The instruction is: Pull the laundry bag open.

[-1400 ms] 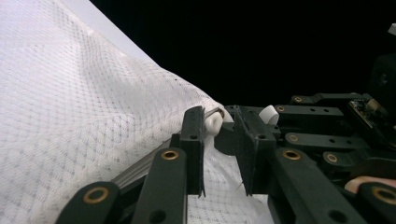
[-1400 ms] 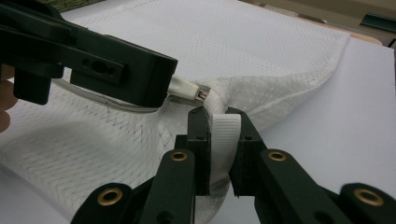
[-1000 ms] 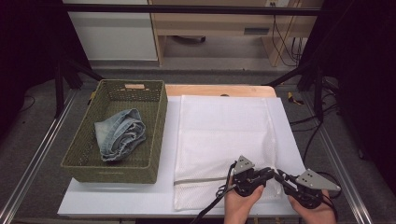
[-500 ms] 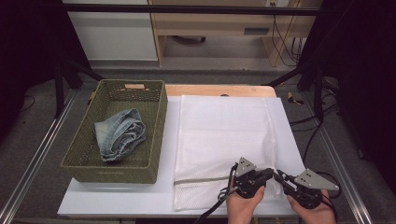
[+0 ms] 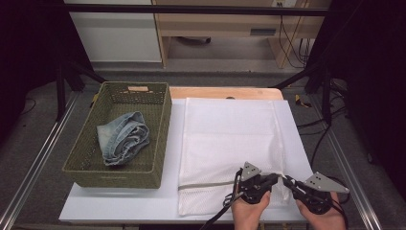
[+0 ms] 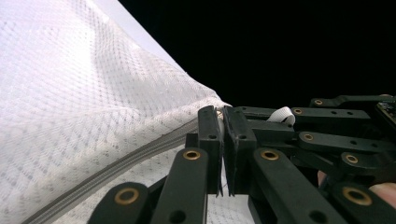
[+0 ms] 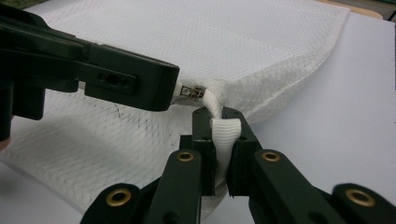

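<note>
White mesh laundry bag point(image 5: 230, 148) lies flat on the pale table point(image 5: 119, 206) in the high view, right of a green woven basket point(image 5: 158, 139) holding folded blue denim point(image 5: 122, 139). At the bag's near right corner sit the left gripper point(image 5: 274, 178) and right gripper point(image 5: 286, 181), tips nearly meeting. In the left gripper view, its jaws are clamped on the bag's edge by the grey zipper point(image 6: 116, 163). In the right gripper view, its jaws, just closing, pinch a white ribbon loop point(image 7: 225, 133) at the corner.

Jeans point(image 5: 123, 143) in basket point(image 5: 158, 115), left of mesh bag point(image 5: 230, 139) on table point(image 5: 124, 206)
</note>
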Tool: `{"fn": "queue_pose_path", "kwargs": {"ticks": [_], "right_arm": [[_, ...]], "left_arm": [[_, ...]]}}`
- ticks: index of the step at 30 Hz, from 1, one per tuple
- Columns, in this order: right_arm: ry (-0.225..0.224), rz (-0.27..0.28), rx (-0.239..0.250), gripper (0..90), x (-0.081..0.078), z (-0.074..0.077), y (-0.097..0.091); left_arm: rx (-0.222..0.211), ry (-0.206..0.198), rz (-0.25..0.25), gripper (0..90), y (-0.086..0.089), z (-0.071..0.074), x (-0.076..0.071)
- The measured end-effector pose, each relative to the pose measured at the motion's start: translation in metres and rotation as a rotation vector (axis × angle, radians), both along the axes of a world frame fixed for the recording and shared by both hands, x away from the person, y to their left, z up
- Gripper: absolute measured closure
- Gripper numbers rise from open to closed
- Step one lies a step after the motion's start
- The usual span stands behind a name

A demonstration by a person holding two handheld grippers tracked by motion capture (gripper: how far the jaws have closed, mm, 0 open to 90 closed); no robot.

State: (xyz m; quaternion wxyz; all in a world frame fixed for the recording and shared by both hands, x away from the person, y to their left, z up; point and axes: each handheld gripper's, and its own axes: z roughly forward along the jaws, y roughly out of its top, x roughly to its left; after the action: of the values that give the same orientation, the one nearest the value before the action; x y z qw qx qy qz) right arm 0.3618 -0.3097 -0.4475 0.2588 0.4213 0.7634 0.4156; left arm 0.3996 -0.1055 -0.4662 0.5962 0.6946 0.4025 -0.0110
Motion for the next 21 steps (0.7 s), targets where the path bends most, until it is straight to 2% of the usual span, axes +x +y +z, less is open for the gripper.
{"fn": "queue_pose_path", "kwargs": {"ticks": [2, 3, 4, 9, 21], "right_arm": [[-0.005, -0.008, -0.017, 84.9, -0.0003, 0.0007, -0.0002], [-0.005, -0.008, -0.017, 84.9, -0.0003, 0.0007, -0.0002], [-0.001, -0.022, -0.006, 84.9, -0.0007, 0.0009, -0.0030], [0.022, -0.015, -0.005, 84.8, 0.0003, -0.0022, -0.0049], [0.033, -0.019, -0.005, 83.4, 0.0001, -0.0021, -0.0044]], "left_arm": [[0.023, 0.011, 0.011, 87.1, 0.0030, -0.0019, 0.0016], [0.023, 0.011, 0.011, 87.0, 0.0030, -0.0019, 0.0016], [0.018, 0.028, 0.020, 87.0, 0.0064, -0.0041, 0.0028], [0.027, 0.024, 0.014, 87.0, 0.0086, -0.0060, 0.0010], [0.037, 0.018, 0.008, 87.0, 0.0091, -0.0044, 0.0013]]}}
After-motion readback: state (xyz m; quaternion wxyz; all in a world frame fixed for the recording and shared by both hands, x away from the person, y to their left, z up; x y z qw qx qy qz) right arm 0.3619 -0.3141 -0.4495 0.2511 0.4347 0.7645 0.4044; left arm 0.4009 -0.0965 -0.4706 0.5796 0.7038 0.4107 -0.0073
